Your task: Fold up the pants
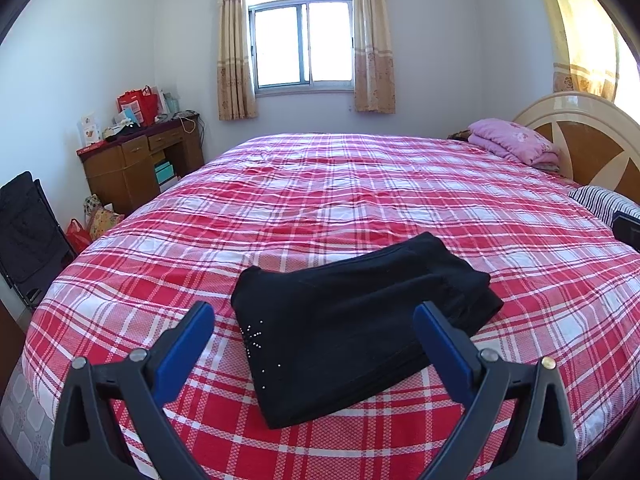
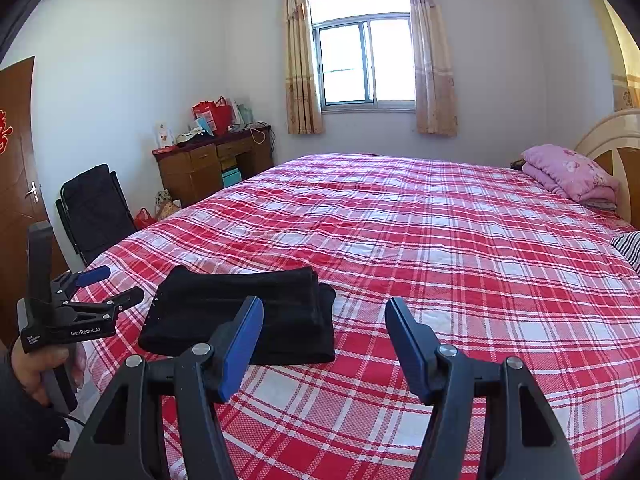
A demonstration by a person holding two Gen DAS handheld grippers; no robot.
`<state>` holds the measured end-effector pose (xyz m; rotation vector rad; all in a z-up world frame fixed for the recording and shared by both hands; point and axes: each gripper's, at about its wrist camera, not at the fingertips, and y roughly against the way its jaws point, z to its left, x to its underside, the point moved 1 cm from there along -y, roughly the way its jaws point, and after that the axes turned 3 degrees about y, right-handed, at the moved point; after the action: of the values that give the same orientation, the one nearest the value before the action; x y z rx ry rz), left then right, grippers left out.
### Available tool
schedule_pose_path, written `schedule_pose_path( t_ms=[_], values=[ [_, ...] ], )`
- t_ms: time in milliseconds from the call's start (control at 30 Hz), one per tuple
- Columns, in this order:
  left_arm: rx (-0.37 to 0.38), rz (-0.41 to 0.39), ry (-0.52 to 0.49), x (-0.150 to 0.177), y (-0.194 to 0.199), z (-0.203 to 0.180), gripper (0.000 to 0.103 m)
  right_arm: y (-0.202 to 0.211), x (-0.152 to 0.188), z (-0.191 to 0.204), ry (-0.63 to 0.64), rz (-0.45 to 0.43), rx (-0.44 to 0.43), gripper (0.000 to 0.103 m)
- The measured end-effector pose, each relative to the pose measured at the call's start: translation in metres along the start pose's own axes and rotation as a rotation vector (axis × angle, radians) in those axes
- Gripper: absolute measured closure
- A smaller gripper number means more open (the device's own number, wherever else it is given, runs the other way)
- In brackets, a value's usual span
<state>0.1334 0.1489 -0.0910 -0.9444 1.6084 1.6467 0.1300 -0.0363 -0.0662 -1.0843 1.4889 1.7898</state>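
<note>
Black pants (image 1: 352, 320) lie folded into a thick rectangle on the red plaid bed (image 1: 360, 200), near its front edge; small studs glint on one corner. My left gripper (image 1: 314, 312) hovers just in front of them, open, blue pads wide apart and touching nothing. In the right wrist view the same pants (image 2: 240, 316) sit left of centre. My right gripper (image 2: 324, 308) is open over bare bedspread (image 2: 440, 260) to the right of the pants, nothing between its fingers. The left gripper (image 2: 116, 284) shows at the far left, held by a hand (image 2: 36, 364).
A folded pink quilt (image 1: 516, 144) and a striped pillow (image 1: 600, 200) lie by the headboard (image 1: 592, 136) at the right. A cluttered wooden desk (image 1: 140, 160), bags and a black folding chair (image 1: 28, 232) stand left of the bed. A door (image 2: 16, 184) is at far left.
</note>
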Motion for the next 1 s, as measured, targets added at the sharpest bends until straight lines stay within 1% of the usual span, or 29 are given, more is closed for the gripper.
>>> schedule_pose_path(
  t_ms=[333,533,600,667,700,800,1000],
  values=[
    [-0.012,0.002,-0.008,-0.001,0.001,-0.001,0.001,0.002,0.0,0.001,0.004,-0.005,-0.004,0.037],
    [-0.021,-0.021,-0.009,-0.005,0.007,0.0,0.001,0.004,-0.001,0.003,0.009,-0.012,-0.004,0.037],
    [-0.021,-0.031,-0.003,-0.006,0.009,0.001,0.0,0.005,-0.001,0.004,0.009,-0.016,-0.005,0.036],
    [-0.021,-0.037,0.002,-0.008,0.011,0.002,0.0,0.006,-0.001,0.004,0.01,-0.023,-0.009,0.033],
    [-0.021,-0.038,0.003,-0.008,0.011,0.003,0.0,0.006,-0.001,0.005,0.011,-0.025,-0.009,0.032],
    [-0.023,-0.037,0.005,-0.008,0.01,0.003,0.0,0.005,0.0,0.008,0.021,-0.021,-0.007,0.032],
    [-0.046,-0.008,0.019,-0.006,0.003,0.007,0.0,0.002,0.001,0.011,0.034,-0.01,0.001,0.032]
  ],
)
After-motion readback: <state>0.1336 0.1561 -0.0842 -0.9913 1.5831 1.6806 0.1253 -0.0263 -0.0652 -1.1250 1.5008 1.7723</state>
